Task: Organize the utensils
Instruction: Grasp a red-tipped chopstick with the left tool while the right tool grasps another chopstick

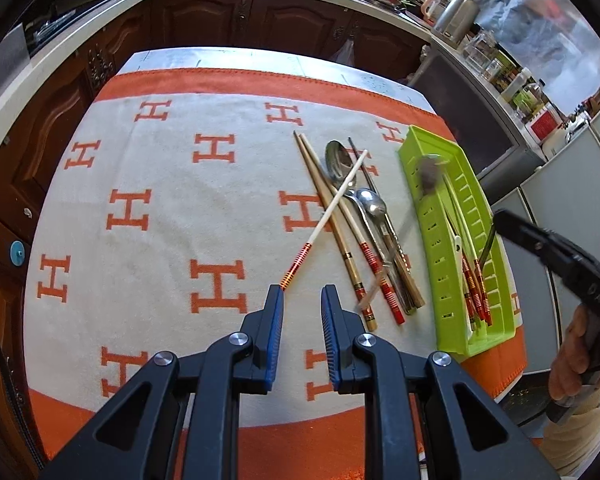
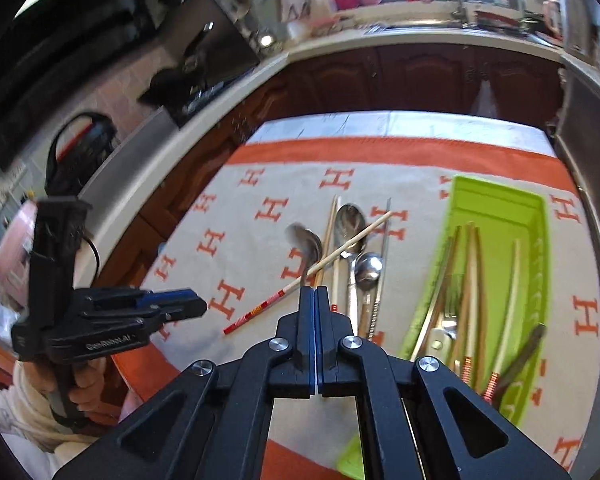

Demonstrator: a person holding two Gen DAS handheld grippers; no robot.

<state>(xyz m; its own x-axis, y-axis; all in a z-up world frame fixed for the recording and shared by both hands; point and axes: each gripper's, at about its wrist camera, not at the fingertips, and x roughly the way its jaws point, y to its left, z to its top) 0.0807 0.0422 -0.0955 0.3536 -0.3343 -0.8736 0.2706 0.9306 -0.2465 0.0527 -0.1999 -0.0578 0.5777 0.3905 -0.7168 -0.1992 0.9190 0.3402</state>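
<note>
Right gripper (image 2: 315, 289) is pinching a spoon (image 2: 306, 242) by its handle, lifted clear of the pile, probably bound for the green tray (image 2: 538, 240) on the right. Left gripper (image 1: 302, 294) hangs slightly spread, empty.

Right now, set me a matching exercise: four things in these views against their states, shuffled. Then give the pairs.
Things:
1. spoon
2. white chopstick
3. green tray
4. left gripper

States:
A. contains chopsticks
B. clamped in the shut right gripper
C. lies slanted across the loose utensils
D. jaws apart, nothing between them

Pairs: 1-B, 2-C, 3-A, 4-D
</note>
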